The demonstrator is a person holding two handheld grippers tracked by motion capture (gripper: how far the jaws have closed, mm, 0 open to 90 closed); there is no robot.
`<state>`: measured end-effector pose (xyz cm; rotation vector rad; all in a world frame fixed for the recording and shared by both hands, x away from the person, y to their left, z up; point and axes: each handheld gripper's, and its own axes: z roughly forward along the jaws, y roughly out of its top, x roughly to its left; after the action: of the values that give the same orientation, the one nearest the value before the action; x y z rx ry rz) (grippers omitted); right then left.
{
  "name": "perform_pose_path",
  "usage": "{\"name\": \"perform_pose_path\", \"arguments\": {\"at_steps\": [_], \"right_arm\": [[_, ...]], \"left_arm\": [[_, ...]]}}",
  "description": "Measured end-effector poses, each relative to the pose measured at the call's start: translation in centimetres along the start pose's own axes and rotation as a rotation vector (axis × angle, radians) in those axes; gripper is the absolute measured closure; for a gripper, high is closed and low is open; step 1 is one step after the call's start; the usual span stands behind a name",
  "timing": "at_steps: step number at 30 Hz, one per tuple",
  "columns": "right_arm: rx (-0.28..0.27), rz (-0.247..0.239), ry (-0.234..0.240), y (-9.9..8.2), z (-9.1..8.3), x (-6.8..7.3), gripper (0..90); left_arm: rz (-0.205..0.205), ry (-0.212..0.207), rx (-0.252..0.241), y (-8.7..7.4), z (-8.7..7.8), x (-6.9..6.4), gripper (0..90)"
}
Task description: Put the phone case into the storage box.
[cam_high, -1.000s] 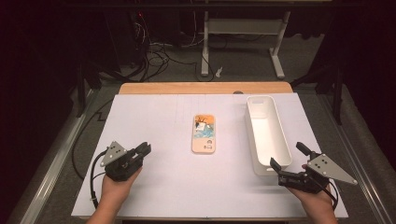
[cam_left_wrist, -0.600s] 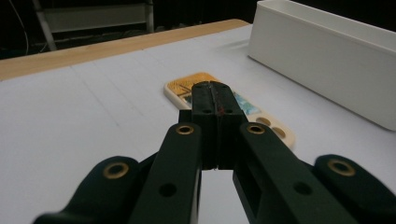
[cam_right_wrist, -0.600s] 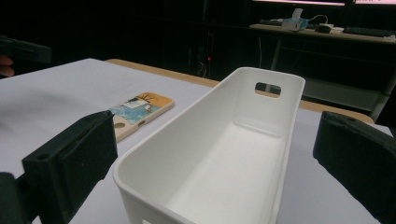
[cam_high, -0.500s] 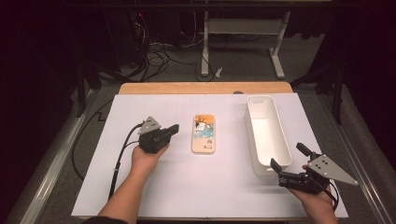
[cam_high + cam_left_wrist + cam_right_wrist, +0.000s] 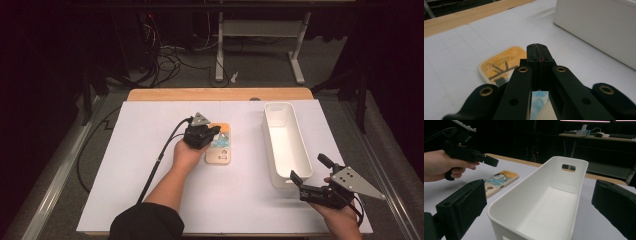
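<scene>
nearest the person, at the front right of the white tabletop (image 5: 150,200), the right tongs (image 5: 311,176) rest in a hand with their jaws spread wide and nothing between them; in the right gripper view the two black jaws stand either side of the near end of the white bin (image 5: 544,202).

a little farther in, near the middle of the tabletop, the left tongs (image 5: 214,131) are clenched: in the left gripper view (image 5: 539,53) the two jaws meet tip to tip with nothing caught between them. their tips hang over the phone case (image 5: 220,144), above its far, upper part; whether they touch it cannot be told.

the phone case lies flat on the tabletop, well left of the bin. it is a rounded rectangle with a pale beige rim. its far end is printed orange with dark branch-like lines (image 5: 501,66), its middle shows light blue, and its near end is plain beige with small round cut-outs.

farther right, the bin (image 5: 285,142) is long, narrow and empty, with a slot handle cut in its far end wall.

beyond it runs the wooden edge (image 5: 220,94) of the tabletop.
</scene>
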<state>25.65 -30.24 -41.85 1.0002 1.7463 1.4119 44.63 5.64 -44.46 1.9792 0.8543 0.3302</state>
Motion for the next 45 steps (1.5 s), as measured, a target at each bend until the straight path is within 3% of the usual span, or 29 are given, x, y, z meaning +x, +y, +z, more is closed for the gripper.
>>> {"name": "perform_pose_path", "arguments": {"at_steps": [6, 10, 16, 20, 27, 30, 34, 45], "right_arm": [[-0.003, 0.018, 0.0, -0.1, -0.1, -0.2, 0.0], [-0.01, 0.022, 0.004, -0.2, -0.2, -0.4, 0.0], [-0.015, 0.029, 0.008, -0.2, -0.3, -0.5, 0.0], [-0.018, 0.036, 0.009, -0.1, -0.4, -0.5, 0.0], [-0.017, 0.032, 0.013, -0.1, -0.3, -0.3, 0.0], [-0.015, 0.026, 0.015, -0.1, -0.3, -0.1, 0.0], [-0.015, 0.025, 0.016, -0.1, -0.3, 0.0, 0.0], [-0.009, 0.012, 0.023, 0.0, -0.2, 0.4, 0.1]], "left_arm": [[0.017, 0.006, 0.078, 1.9, 3.3, -0.3, 90.0], [0.03, 0.036, 0.155, 2.8, 5.4, -0.7, 90.0], [0.093, 0.084, 0.274, 3.2, 7.8, -1.4, 90.0], [0.105, 0.105, 0.333, 3.0, 8.5, -1.5, 90.0], [0.119, 0.105, 0.359, 2.8, 7.9, -1.3, 90.0], [0.107, 0.106, 0.362, 2.5, 7.2, -0.8, 90.0], [0.088, 0.112, 0.36, 1.7, 6.0, 0.0, 90.0], [0.083, 0.136, 0.384, -0.5, 2.0, 1.5, 90.0]]}}
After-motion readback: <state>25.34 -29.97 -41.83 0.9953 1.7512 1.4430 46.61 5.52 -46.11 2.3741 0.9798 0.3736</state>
